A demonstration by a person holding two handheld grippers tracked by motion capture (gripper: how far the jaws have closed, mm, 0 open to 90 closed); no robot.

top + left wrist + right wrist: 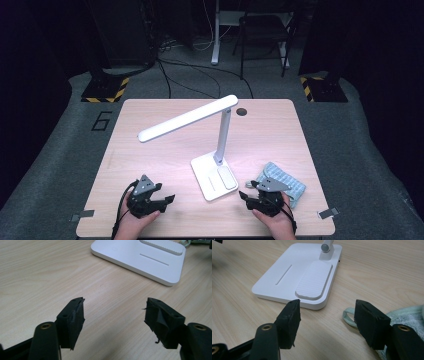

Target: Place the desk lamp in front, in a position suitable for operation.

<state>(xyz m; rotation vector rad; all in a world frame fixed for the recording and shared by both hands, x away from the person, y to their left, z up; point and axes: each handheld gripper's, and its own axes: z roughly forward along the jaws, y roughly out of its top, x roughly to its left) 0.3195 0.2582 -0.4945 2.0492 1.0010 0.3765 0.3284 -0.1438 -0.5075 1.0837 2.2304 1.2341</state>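
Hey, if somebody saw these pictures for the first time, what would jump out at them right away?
The white desk lamp at the middle of the wooden table draws the eye first, its long head angled up over the square base. Next comes the pale green cloth, lying just right of that base. The left gripper and right gripper rest near the table's front edge, fingers open, one on each side of the base.

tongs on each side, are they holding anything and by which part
Nothing is held. The left tongs stand open over bare table; the right tongs stand open near the lamp base and cloth.
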